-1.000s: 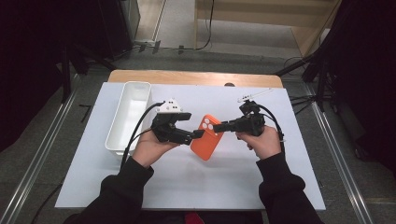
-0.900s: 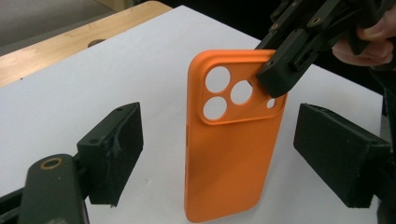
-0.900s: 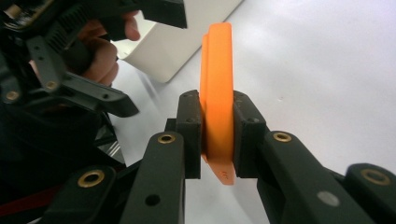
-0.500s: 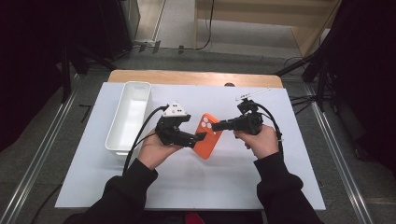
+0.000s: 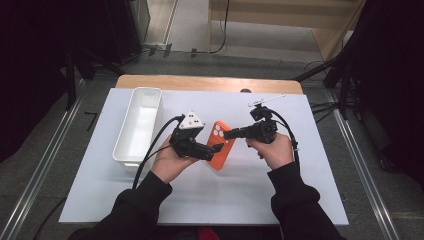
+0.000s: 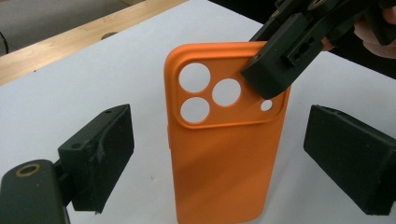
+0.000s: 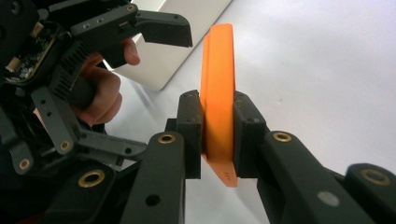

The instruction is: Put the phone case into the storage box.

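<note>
The right gripper [image 7: 217, 140] has its two black jaws closed flat against both faces of an orange phone case [image 7: 217, 93], seen edge-on and standing upright between them — its lower corner pokes out below the pads. Beyond it lies the white counter [image 7: 317, 60]. At upper left the left gripper [image 7: 140, 28] reaches in, one jaw just beside the case's top, held by a hand [image 7: 100, 88]. A white tray [image 7: 182, 32] sits behind — partly hidden.

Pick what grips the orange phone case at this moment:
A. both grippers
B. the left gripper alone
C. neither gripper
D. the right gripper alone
D: the right gripper is clamped on the orange phone case, while the left gripper stands open on either side, clear of it.
</note>
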